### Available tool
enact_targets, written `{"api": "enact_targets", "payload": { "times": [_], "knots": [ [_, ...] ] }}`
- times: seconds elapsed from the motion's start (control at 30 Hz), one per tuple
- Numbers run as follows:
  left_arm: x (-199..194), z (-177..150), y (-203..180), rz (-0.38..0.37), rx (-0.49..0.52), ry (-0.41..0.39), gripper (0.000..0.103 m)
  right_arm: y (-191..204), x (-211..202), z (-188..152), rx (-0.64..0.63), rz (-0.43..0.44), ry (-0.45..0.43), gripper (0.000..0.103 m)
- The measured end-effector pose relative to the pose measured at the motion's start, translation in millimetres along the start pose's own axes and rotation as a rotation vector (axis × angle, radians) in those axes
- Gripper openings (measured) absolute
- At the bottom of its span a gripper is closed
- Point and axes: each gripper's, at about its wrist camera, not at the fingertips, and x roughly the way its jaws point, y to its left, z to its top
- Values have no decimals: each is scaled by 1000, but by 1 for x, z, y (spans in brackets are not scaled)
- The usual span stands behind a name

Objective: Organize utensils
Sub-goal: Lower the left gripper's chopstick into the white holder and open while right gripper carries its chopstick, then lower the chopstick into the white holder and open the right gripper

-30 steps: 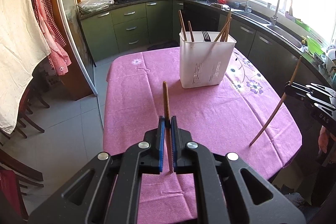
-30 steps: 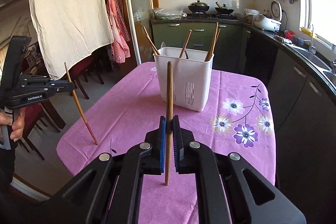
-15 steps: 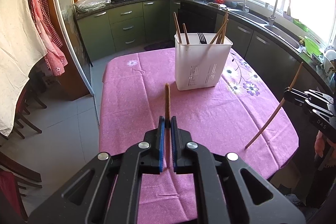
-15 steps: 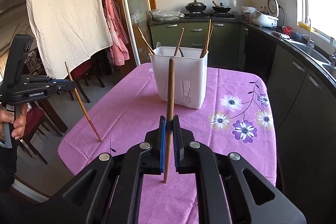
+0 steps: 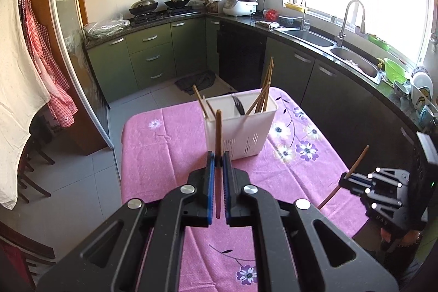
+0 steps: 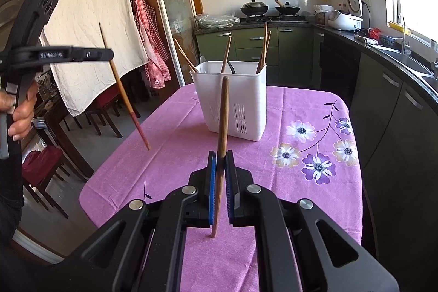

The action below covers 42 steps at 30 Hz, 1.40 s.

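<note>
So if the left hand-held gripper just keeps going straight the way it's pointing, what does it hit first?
Probably the white utensil holder: it stands straight ahead of the left hand-held gripper, with only bare pink tablecloth between. The chopstick it grips would likely touch the near wall first, though depth is hard to judge.

On the black plastic side bar of my left gripper [image 6: 58,54], seen from the right wrist camera, I read the white lettering "GenRobot.AI". From the left wrist camera, the black body of my right gripper [image 5: 383,219] carries pale letters that look like "DAS", too small to be sure of.
</note>
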Motion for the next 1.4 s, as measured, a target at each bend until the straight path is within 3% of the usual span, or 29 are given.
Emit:
{"api": "enact_targets", "payload": {
  "times": [0.33,0.6,0.93,1.0,1.03,1.17,1.33,1.4],
  "knots": [
    [-8,86,-20,8,16,-96,6,-8,2,-1,13,25,-3,7],
    [20,134,-28,34,6,-145,6,-12,3,-1,20,42,-6,7],
    [99,119,-19,33,-12,20,7,-16,0,8,34,41,-20,7],
    [104,111,-19,26,-6,37,30,-17,-4,17,38,52,-36,7],
    [104,108,-18,23,-6,33,35,-16,-6,23,35,54,-45,7],
    [83,93,-10,-8,-13,-13,40,-11,-15,56,16,62,-87,7],
    [24,56,5,-36,-53,-179,63,-13,-31,115,21,37,-205,7],
    [0,33,9,-14,-55,-254,85,-17,-36,141,38,17,-273,7]
  ]
}}
